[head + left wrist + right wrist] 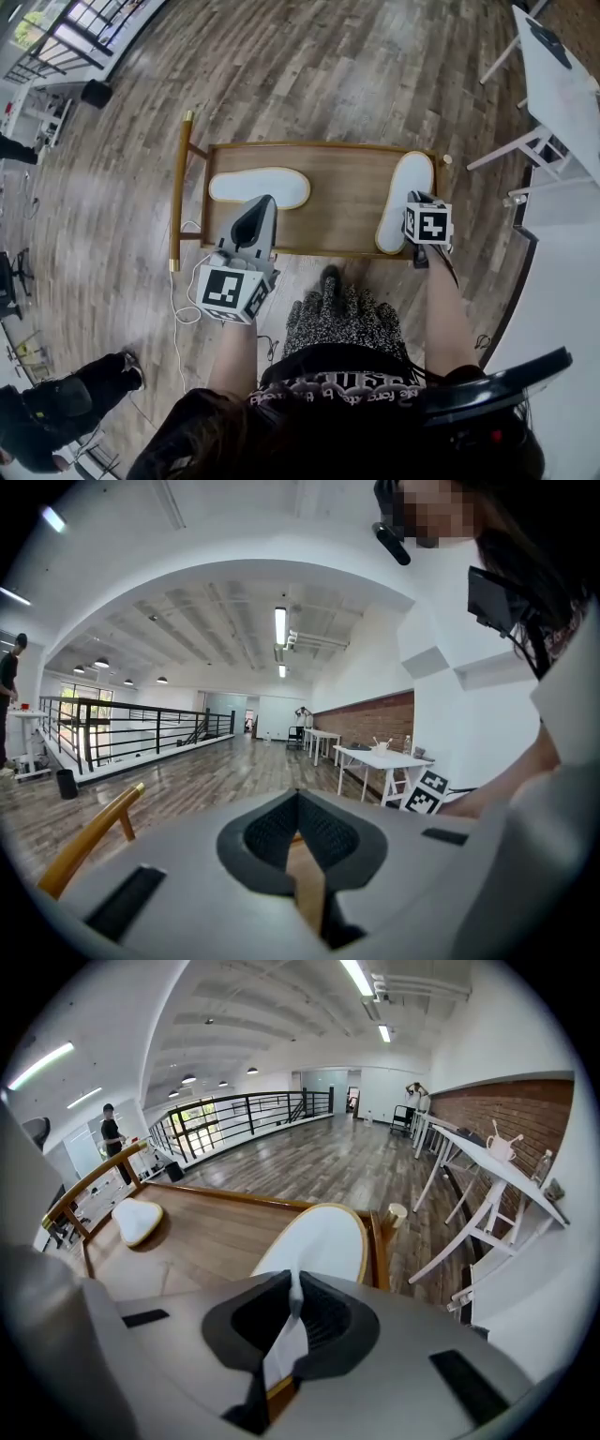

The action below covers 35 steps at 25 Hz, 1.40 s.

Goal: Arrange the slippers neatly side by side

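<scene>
Far left in the head view: a slim round wooden rail [180, 187] with brass-coloured tips, standing at the short end of a low rectangular worktop [342, 202]. Warm, smooth-grained wood, with a thin raised lip all round. Under it, a floor [309, 66] of grey-brown planks.

On the worktop's left half: the left slipper [258, 187], a long flat oval, matte white on top with a thin tan rim. Lies flat and crosswise, its long axis running along the worktop.

Just at its near edge: the left tool [263, 208], with a grey plastic body, dark ribbed pads tapering to a point, and a black-and-white marker cube at the back. Closed, with the tips pressed together in the left gripper view. Only a narrow tan strip in the slit below the tips, too little to name. Contact with the slipper's rim: cannot tell.

On the right half, well apart from the first: the right slipper [403, 202], with the same white top and tan rim. Points away from the person, roughly square to its mate, close beside the worktop's right edge.

At its near end: the right tool [418, 239], clamped on that end. In the right gripper view, soft white material pinched into a thin upright fold between the dark ribbed pads [323, 1321].

Far right: white tables [562, 84] on slanted white legs.
</scene>
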{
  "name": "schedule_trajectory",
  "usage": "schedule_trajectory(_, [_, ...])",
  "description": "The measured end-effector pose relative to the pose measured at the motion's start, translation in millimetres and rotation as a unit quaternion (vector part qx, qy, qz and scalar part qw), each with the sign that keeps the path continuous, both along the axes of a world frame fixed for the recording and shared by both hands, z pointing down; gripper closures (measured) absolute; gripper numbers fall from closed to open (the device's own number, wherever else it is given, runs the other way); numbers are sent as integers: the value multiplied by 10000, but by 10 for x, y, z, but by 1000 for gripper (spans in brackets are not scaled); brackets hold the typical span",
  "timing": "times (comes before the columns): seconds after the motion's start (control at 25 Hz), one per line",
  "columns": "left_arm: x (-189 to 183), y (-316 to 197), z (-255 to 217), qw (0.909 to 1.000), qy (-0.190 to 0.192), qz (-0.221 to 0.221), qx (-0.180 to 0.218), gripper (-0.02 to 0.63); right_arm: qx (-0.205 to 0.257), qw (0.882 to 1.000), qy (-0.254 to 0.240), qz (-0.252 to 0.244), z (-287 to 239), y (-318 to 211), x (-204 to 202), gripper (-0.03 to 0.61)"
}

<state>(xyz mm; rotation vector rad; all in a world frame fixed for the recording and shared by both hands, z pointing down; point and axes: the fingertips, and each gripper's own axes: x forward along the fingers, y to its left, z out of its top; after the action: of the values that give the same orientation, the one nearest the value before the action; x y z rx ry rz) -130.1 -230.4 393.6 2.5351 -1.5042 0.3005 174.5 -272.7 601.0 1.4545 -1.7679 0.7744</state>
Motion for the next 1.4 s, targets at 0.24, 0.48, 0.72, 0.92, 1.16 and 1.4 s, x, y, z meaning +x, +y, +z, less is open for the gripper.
schedule_trajectory(0.24, [-74, -34, 8, 10000, -60, -64, -28, 612, -118, 9999, 81, -14, 114, -40, 55, 558])
schedule_trajectory(0.48, [-104, -68, 2, 9999, -26, -97, -29, 612, -102, 9999, 123, 37, 55, -22, 52, 557])
schedule_trajectory(0.72, [-29, -51, -22, 10000, 15, -62, 28, 612, -114, 9960, 605, -652, 9, -50, 68, 560])
schedule_trajectory(0.92, [-26, -32, -17, 9999, 93, -115, 35, 612, -285, 9968, 450, -597, -96, -58, 165, 560])
schedule_trajectory(1.16, [21, -13, -56, 9999, 122, -60, 84, 612, -451, 9947, 498, -777, 47, -72, 199, 560])
schedule_trajectory(1.4, [-70, 25, -60, 9998, 135, -147, 64, 612, -39, 9967, 481, -659, -24, -102, 204, 518])
